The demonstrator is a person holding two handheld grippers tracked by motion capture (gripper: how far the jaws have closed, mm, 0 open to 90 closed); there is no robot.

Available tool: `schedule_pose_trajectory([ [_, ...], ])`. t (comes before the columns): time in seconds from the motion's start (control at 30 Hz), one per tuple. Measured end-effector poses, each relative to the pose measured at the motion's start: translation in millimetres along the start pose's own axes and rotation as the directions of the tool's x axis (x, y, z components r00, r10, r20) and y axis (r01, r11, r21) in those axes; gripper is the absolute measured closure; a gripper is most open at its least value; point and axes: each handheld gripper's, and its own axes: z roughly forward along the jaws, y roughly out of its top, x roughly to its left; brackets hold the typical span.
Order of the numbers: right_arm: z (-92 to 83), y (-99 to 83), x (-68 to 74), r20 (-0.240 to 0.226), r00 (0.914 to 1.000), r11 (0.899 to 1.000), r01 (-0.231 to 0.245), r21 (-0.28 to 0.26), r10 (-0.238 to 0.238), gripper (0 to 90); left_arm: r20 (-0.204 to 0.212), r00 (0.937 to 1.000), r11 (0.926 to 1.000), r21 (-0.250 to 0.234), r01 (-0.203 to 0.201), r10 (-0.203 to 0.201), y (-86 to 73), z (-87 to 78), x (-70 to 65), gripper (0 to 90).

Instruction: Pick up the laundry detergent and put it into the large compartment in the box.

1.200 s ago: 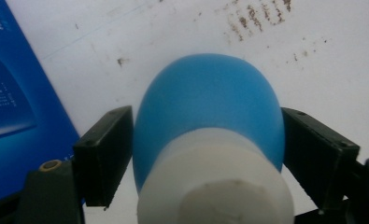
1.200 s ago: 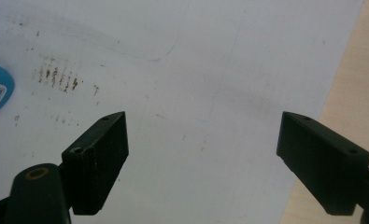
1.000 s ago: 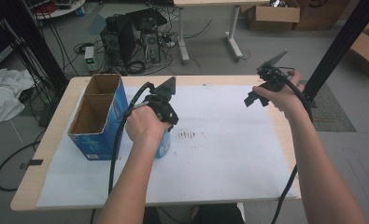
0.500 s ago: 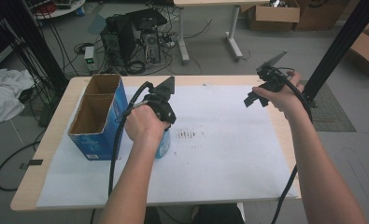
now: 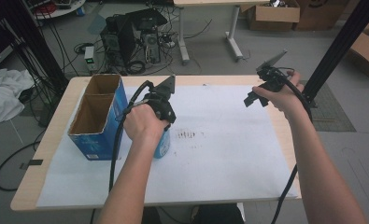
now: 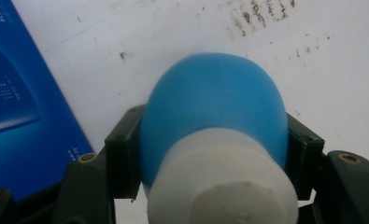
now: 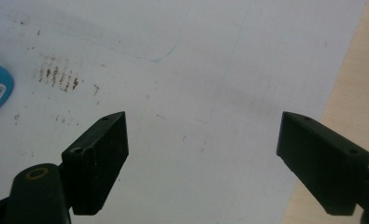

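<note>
The left tongs (image 6: 210, 154) have just been closed and are now clamped on the blue bottle (image 6: 212, 112), gripped below its white cap (image 6: 222, 182). The bottle stands on the paper-covered worktop (image 5: 229, 154), just beside the blue box (image 5: 95, 123). The right tongs (image 7: 219, 158) are held apart, empty, above the paper. The grasp appears complete; a straight lift is probably called for next, clear of the box.
</note>
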Motion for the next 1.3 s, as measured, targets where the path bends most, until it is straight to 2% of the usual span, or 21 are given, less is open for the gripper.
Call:
schedule_pose_trajectory([
  [0.2, -1.7, 0.2, -0.7, 0.003, 1.0, 1.0, 0.0, -0.001, 0.0, 16.7, 0.004, 1.0, 1.0, -0.002, 0.002, -0.002, -0.6, -18.5, 3.8, 38.0],
  [0.23, -2.8, 0.1, -0.8, 0.003, 1.0, 1.0, -0.002, -0.005, 0.002, 16.7, 0.004, 1.0, 1.0, -0.005, 0.005, -0.005, -1.4, -29.7, 5.3, 38.0],
  [0.27, -2.8, 0.1, -0.8, 0.003, 1.0, 1.0, -0.002, -0.005, 0.002, 16.7, 0.004, 1.0, 1.0, -0.005, 0.005, -0.005, -1.4, -29.7, 5.3, 38.0],
  [0.3, -3.7, -0.1, -1.1, 0.005, 1.0, 1.0, 0.0, -0.004, 0.0, 16.7, -0.005, 1.0, 1.0, -0.006, -0.007, 0.007, -2.3, -41.1, 6.3, 38.0],
  [0.33, -3.7, -0.1, -1.1, 0.005, 1.0, 1.0, 0.0, -0.004, 0.0, 16.7, -0.005, 1.0, 1.0, -0.006, -0.007, 0.007, -2.3, -41.1, 6.3, 38.0],
  [0.37, -4.6, -0.1, -1.4, 0.005, 1.0, 1.0, -0.005, -0.006, 0.005, 16.7, -0.012, 0.9999, 0.9998, -0.019, -0.009, 0.009, -3.2, -51.7, 6.9, 38.0],
  [0.4, -4.6, -0.1, -1.4, 0.005, 1.0, 1.0, -0.005, -0.006, 0.005, 16.7, -0.012, 0.9999, 0.9998, -0.019, -0.009, 0.009, -3.2, -51.7, 6.9, 38.0],
  [0.43, -4.5, 0.0, -0.9, 0.003, 1.0, 1.0, -0.006, -0.005, 0.006, 16.7, -0.014, 0.9999, 0.9995, -0.032, -0.003, 0.002, -4.3, -64.0, 8.6, 38.1],
  [0.47, -4.5, 0.0, -0.9, 0.003, 1.0, 1.0, -0.006, -0.005, 0.006, 16.7, -0.014, 0.9999, 0.9995, -0.032, -0.003, 0.002, -4.3, -64.0, 8.6, 38.1],
  [0.53, -4.8, 0.1, -0.1, 0.002, 1.0, 1.0, -0.005, -0.005, 0.005, 16.6, -0.015, 0.9999, 0.999, -0.045, 0.0, 0.0, -5.9, -77.9, 12.2, 38.1],
  [0.7, -6.6, 1.0, 0.7, 0.002, 1.0, 1.0, -0.003, -0.006, 0.003, 16.6, -0.011, 0.9993, 0.9958, -0.085, 0.035, -0.036, -11.2, -111.8, 22.9, 38.1],
  [0.73, -6.6, 1.0, 0.7, 0.002, 1.0, 1.0, -0.003, -0.006, 0.003, 16.6, -0.011, 0.9993, 0.9958, -0.085, 0.035, -0.036, -11.2, -111.8, 22.9, 38.1],
  [0.77, -7.2, 1.6, 0.7, 0.002, 1.0, 1.0, -0.004, -0.007, 0.004, 16.7, -0.018, 0.9989, 0.995, -0.091, 0.041, -0.043, -12.2, -122.4, 27.0, 38.1],
  [0.8, -7.2, 1.6, 0.7, 0.002, 1.0, 1.0, -0.004, -0.007, 0.004, 16.7, -0.018, 0.9989, 0.995, -0.091, 0.041, -0.043, -12.2, -122.4, 27.0, 38.1],
  [0.83, -7.6, 2.1, 0.8, 0.003, 1.0, 1.0, 0.001, -0.007, -0.001, 16.6, -0.025, 0.9984, 0.9943, -0.095, 0.048, -0.05, -13.3, -133.5, 31.8, 38.1],
  [0.93, -7.7, 2.4, 0.8, 0.003, 1.0, 1.0, -0.001, -0.007, 0.001, 16.6, -0.026, 0.9979, 0.9932, -0.101, 0.057, -0.06, -14.2, -141.4, 35.6, 38.1],
  [0.97, -7.4, 2.5, 0.4, 0.006, 1.0, 1.0, -0.002, -0.004, 0.002, 16.6, -0.027, 0.9969, 0.9911, -0.112, 0.071, -0.074, -15.5, -149.6, 41.1, 38.2],
  [1.2, -7.8, 2.3, -0.8, 0.005, 1.0, 1.0, -0.002, -0.004, 0.002, 16.6, -0.027, 0.9926, 0.9851, -0.129, 0.114, -0.118, -19.5, -161.1, 55.2, 38.2],
  [1.23, -7.9, 1.9, -1.7, 0.002, 1.0, 1.0, 0.001, -0.007, -0.001, 16.6, -0.033, 0.989, 0.981, -0.137, 0.138, -0.144, -21.5, -163.9, 60.8, 38.2],
  [1.27, -7.9, 1.9, -1.7, 0.002, 1.0, 1.0, 0.001, -0.007, -0.001, 16.6, -0.033, 0.989, 0.981, -0.137, 0.138, -0.144, -21.5, -163.9, 60.8, 38.2],
  [1.3, -8.4, 1.7, -2.4, 0.005, 1.0, 1.0, -0.002, -0.006, 0.002, 16.6, -0.037, 0.985, 0.9752, -0.152, 0.161, -0.168, -23.9, -167.0, 66.9, 38.2],
])
